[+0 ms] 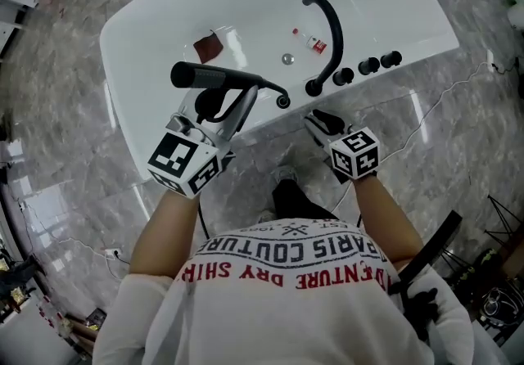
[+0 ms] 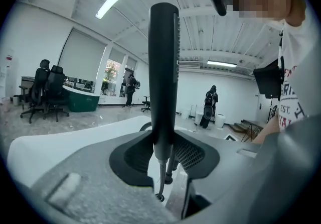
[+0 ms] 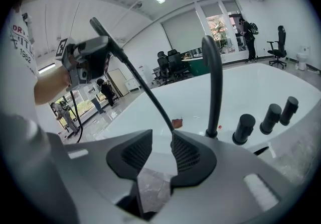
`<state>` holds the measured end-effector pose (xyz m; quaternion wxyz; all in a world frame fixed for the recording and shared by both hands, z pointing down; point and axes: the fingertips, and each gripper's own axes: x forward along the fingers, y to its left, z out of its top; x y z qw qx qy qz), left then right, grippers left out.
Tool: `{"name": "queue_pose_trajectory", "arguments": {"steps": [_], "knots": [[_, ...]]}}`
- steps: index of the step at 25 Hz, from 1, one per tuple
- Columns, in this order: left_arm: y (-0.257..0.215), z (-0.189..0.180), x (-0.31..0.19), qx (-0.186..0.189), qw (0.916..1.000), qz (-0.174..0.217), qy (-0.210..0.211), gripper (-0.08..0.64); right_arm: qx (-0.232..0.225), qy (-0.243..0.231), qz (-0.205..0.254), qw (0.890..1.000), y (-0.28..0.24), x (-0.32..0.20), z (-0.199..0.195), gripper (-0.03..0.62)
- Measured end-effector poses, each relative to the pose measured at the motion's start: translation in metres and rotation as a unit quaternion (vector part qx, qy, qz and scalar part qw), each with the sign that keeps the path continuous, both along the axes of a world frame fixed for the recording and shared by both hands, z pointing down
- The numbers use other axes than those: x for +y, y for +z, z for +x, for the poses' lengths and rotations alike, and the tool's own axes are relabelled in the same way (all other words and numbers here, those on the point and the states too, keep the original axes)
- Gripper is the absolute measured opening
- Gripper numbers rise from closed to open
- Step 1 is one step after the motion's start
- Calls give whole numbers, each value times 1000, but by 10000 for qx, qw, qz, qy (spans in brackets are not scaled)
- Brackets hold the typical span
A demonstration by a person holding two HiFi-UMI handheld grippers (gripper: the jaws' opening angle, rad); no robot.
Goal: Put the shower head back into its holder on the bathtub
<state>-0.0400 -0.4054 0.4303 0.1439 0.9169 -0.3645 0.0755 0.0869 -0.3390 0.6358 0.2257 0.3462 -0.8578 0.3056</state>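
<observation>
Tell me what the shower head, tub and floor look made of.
The shower head is matte black, plastic or coated metal; it shows almost no glare. The tub is glossy white, probably acrylic or enamel, judging by the soft highlights on its smooth surface. The floor looks like polished grey stone or stone-look tile: veined and reflective.

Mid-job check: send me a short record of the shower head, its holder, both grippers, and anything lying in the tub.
shower head: out of its holder, roughly level above the tub rim
hose: runs from the head down to the holder
holder: on the tub rim by the spout, head not seated
left gripper: shut on the shower head's handle
right gripper: open, empty, near the rim
tub: small bottle, dark red piece
</observation>
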Motion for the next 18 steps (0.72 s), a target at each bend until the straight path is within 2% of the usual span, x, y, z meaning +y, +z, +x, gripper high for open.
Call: {"name": "queue_pose_trajectory", "arguments": {"steps": [9,13,18], "knots": [[118,29,1,-675,9964,-505,63,128,96,506,-120,9986,6,22,55,111],[166,41,4,-739,9942,-775,-33,127,179,706,-226,9971,12,39,80,108],[201,50,2,-969,9923,-766,-50,129,147,950,-334,9948,23,47,98,104]]}}
